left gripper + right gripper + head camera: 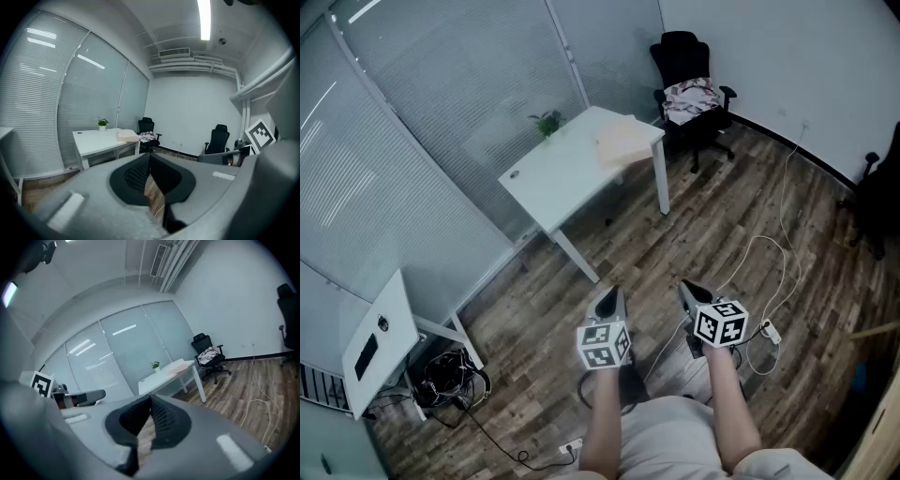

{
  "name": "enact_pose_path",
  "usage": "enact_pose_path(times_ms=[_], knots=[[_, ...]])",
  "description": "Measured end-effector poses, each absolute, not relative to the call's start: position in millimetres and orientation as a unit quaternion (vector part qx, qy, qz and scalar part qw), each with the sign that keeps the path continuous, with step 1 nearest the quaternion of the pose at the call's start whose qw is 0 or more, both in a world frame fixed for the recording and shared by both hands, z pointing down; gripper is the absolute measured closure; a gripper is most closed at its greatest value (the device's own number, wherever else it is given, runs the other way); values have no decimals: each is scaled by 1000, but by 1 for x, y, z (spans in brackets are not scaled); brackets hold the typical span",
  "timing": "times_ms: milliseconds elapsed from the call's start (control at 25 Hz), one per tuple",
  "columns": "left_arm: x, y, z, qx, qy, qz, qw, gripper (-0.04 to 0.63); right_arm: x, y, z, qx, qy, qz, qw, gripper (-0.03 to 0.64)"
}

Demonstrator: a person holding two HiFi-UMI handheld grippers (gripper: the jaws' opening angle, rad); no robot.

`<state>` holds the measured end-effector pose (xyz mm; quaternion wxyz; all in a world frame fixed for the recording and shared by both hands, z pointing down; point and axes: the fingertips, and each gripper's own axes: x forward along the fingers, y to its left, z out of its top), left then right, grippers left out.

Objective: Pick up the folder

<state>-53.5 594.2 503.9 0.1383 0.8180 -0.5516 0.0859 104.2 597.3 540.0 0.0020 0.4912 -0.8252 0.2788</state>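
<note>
A pale tan folder (pixel 622 142) lies near the right end of a white table (pixel 558 178) across the room; it also shows as the folder (pixel 128 136) and the folder (pixel 176 365) in the two gripper views. My left gripper (pixel 607 302) and right gripper (pixel 695 296) are held side by side over the wooden floor, well short of the table. Both point toward it, shut, with nothing between the jaws. The left gripper (pixel 149 155) and the right gripper (pixel 150 398) show their tips meeting.
A small potted plant (pixel 547 122) stands at the table's far edge. A black office chair (pixel 692 97) with cloth on it is beyond the table. White cables (pixel 769 272) trail over the floor at right. Another white desk (pixel 380 339) and tangled cords sit at lower left.
</note>
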Motion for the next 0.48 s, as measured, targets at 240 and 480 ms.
enact_pose_path(times_ms=[240,480], knots=[[-70,557,505,814,-556,64,152,589,101,568,548,496,-815,299,-1,615],[-88,518,507,817,-551,58,159,589,103,532,545,520,-797,307,-23,615]])
